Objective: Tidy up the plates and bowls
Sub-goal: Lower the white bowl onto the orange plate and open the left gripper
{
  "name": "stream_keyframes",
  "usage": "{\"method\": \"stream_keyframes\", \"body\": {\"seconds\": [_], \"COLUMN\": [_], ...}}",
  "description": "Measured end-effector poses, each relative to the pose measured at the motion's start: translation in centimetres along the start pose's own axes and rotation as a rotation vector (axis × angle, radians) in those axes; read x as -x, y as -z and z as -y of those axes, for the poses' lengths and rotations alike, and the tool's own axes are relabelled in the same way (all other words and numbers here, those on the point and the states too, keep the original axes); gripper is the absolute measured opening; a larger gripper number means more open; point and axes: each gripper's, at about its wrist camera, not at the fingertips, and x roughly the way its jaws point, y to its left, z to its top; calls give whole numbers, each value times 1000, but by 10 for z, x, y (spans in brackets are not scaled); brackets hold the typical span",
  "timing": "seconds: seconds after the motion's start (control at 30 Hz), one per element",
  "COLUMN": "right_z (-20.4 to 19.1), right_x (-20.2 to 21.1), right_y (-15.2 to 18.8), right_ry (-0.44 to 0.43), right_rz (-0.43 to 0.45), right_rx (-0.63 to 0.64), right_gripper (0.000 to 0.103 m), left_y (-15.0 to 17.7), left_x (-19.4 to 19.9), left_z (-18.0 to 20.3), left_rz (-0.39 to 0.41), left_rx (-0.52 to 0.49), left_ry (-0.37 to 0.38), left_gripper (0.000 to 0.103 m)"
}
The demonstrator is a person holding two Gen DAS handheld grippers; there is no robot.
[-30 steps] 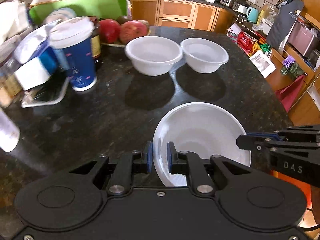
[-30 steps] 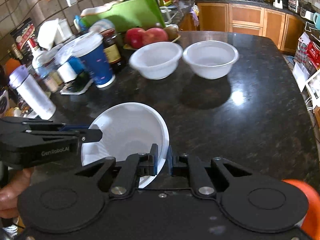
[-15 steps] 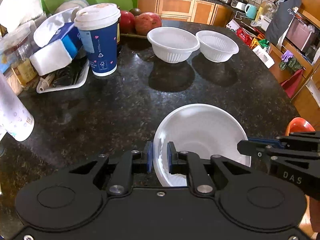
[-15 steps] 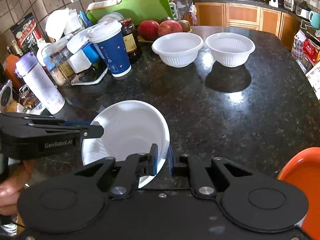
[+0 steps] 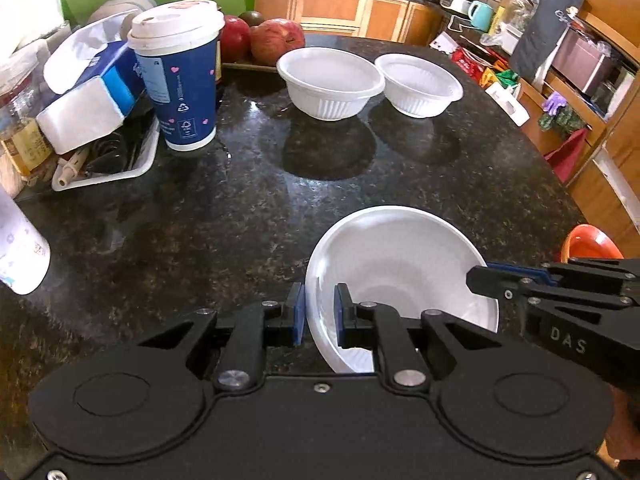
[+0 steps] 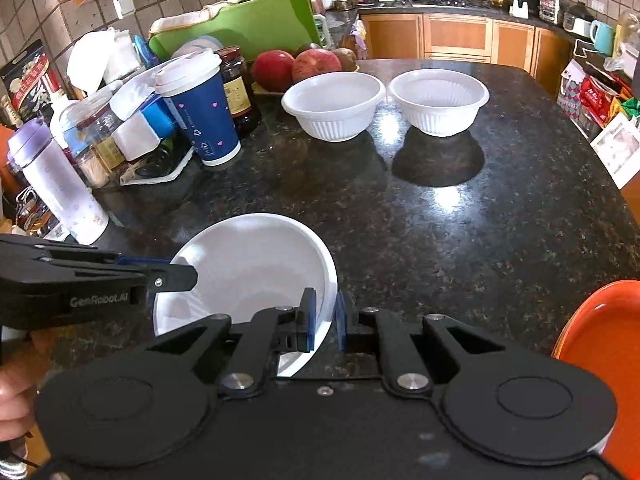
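Note:
A large white bowl (image 5: 400, 276) is held over the near edge of the dark granite counter (image 5: 240, 216). My left gripper (image 5: 319, 314) is shut on its left rim; my right gripper (image 6: 324, 322) is shut on its right rim (image 6: 326, 292). Each gripper shows in the other's view, the right one (image 5: 504, 280) and the left one (image 6: 160, 276). Two smaller white ribbed bowls stand side by side at the far part of the counter, the left one (image 5: 331, 82) and the right one (image 5: 419, 84); they also show in the right wrist view, left (image 6: 334, 104) and right (image 6: 439, 100).
A blue paper cup with a white lid (image 5: 180, 84) stands at the far left beside a tissue pack (image 5: 88, 92), jars and a white tray (image 5: 104, 168). Apples (image 5: 276, 40) lie behind the bowls. A bottle (image 6: 60, 184) stands left. An orange plate (image 6: 604, 360) sits off the counter's near right edge.
Both grippers have pulled back toward me and risen with the large bowl held between them; the two small bowls and the cup look farther away.

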Motion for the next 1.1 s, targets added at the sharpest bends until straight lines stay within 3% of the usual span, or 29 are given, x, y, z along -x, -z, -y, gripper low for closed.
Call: {"method": "stream_keyframes", "body": {"seconds": [0.13, 0.3, 0.47, 0.8, 1.1], "right_z": [1, -5, -6, 3, 40], "right_x": [-1, -1, 1, 22, 40], "right_y": [1, 4, 5, -6, -38], "right_ry": [5, 26, 38, 43, 64], "right_rz": [9, 43, 69, 144, 252], "right_rx": [-7, 41, 49, -6, -56], "right_gripper": [17, 33, 36, 38, 38], "left_y": [1, 1, 3, -12, -41], "left_x": [1, 2, 9, 30, 37], "left_z": [2, 0, -3, 0, 17], "left_rz": [6, 9, 35, 131, 211], "left_rx": [-15, -8, -8, -43, -55], "left_ry": [11, 40, 38, 3, -42], "left_gripper": [24, 29, 43, 43, 44]}}
